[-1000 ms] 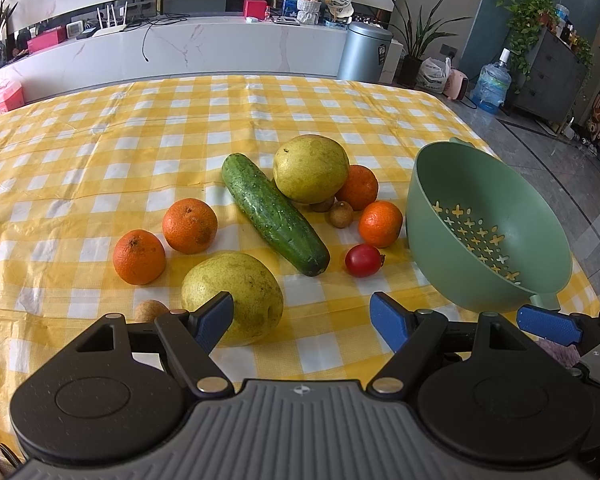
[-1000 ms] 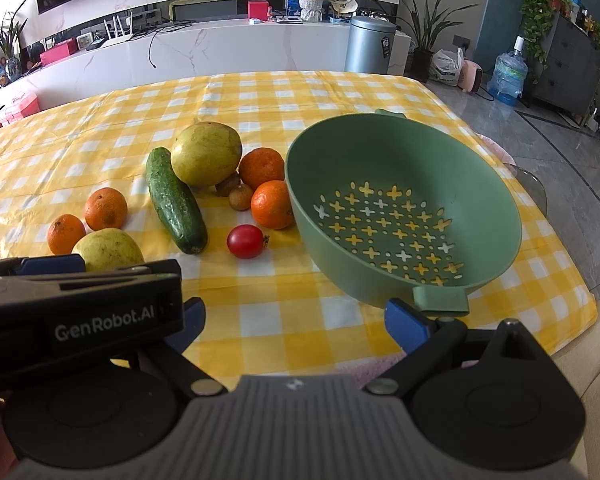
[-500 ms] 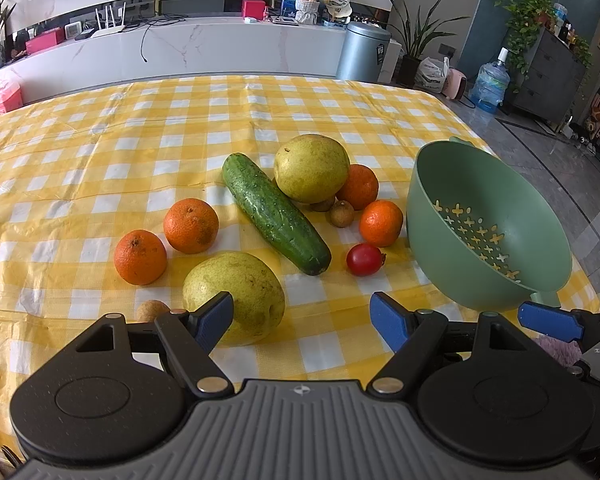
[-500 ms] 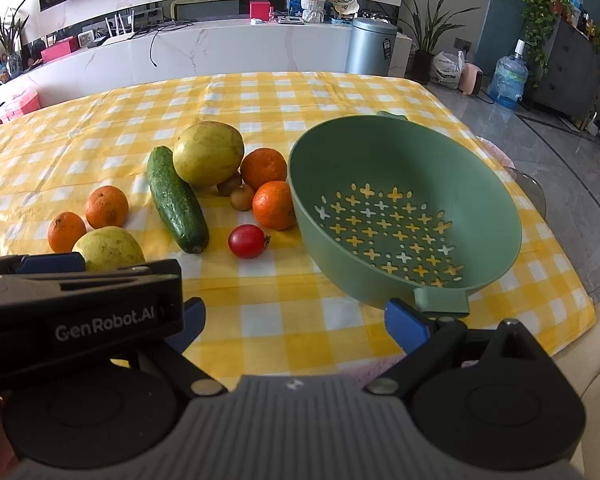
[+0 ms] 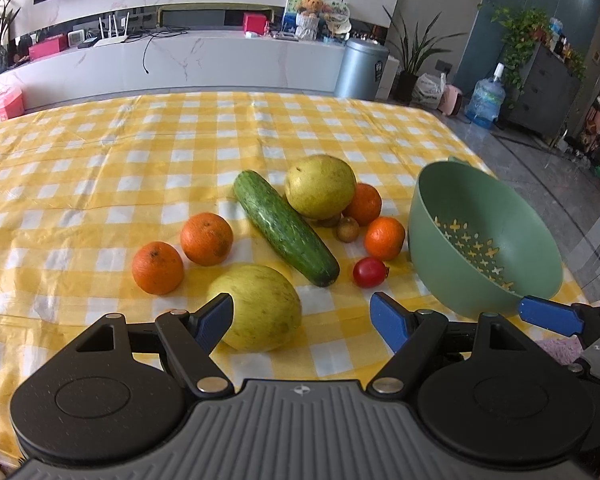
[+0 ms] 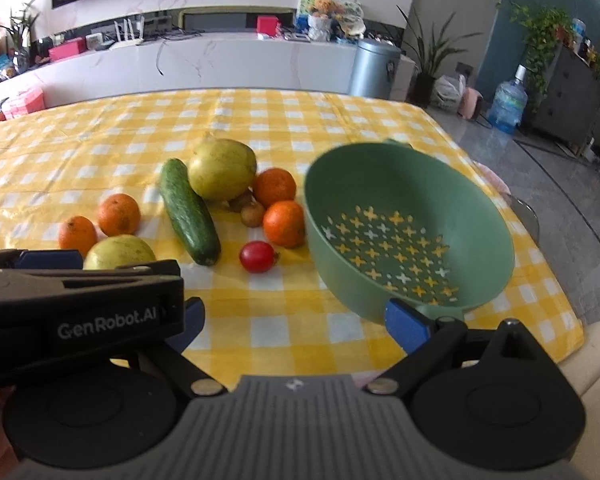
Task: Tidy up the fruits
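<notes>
Change since the earlier frames: both views have closed in slightly on the fruit, and in the right wrist view the green colander (image 6: 410, 236) now sits higher and tilted, its near rim by the right finger; whether it is gripped cannot be told. No fruit has shifted and none is in the colander, so sorting is judged not yet begun. Items, left to right in the left wrist view, all on the yellow checked desk (image 5: 100, 168): two oranges (image 5: 157, 267) (image 5: 206, 239), left of centre, just apart. One large yellow-green pear (image 5: 260, 312), lower centre, just ahead of the left gripper (image 5: 302, 316), whose fingers stand wide apart, empty, the left finger overlapping the pear's edge in view. One cucumber (image 5: 286, 227), centre; long axis diagonal, far end toward upper left, near end toward lower right, pointing roughly at the cherry tomato (image 5: 369, 272). Second pear (image 5: 320, 186), upper centre, touching the cucumber's far half. Two small brown fruits, the clearer one (image 5: 347, 229), tucked beneath it. Two further oranges (image 5: 365, 204) (image 5: 384, 238), right of centre, the nearer beside the colander wall. Colander, right edge, empty. Right gripper (image 6: 296, 322): fingers wide apart, left finger partly hidden behind the other tool.
</notes>
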Tool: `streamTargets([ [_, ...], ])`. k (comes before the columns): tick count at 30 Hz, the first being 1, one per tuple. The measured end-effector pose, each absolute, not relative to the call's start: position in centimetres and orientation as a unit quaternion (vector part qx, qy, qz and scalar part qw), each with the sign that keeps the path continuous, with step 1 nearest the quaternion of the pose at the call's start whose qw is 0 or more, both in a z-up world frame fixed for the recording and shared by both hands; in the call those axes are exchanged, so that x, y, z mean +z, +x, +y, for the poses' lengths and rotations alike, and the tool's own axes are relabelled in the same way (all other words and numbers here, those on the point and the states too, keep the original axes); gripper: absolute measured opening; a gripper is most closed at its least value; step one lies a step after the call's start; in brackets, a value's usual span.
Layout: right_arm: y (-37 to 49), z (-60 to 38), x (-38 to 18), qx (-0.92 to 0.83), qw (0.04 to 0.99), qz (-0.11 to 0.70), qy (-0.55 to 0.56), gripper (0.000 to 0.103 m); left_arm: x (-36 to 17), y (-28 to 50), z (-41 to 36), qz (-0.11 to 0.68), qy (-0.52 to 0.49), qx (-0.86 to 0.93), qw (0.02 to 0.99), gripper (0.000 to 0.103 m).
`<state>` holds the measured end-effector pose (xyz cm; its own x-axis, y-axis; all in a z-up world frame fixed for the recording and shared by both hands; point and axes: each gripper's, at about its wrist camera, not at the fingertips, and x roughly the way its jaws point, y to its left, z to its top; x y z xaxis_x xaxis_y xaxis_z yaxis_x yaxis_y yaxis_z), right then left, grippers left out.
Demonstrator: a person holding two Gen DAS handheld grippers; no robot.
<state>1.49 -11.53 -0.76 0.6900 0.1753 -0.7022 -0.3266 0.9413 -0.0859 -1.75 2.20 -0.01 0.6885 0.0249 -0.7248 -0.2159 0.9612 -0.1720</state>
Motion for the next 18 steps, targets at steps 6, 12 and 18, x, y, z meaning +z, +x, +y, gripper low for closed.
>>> streamTargets([
  [6,1.4,-10.6,-0.4,0.137,0.920,0.346,-0.123,0.093,0.4,-4.0,4.1,0.344,-0.110,0.091,0.928,0.091],
  [12,1.6,-10.9,0.2,0.156,0.929,0.327,-0.082,0.093,-0.3,-4.0,7.4,0.349,-0.152,0.103,0.919,0.091],
  [18,2.1,-12.2,1.4,0.162,0.944,0.288,-0.025,0.093,-2.2,-3.5,9.6,0.372,-0.164,0.120,0.906,0.091],
])
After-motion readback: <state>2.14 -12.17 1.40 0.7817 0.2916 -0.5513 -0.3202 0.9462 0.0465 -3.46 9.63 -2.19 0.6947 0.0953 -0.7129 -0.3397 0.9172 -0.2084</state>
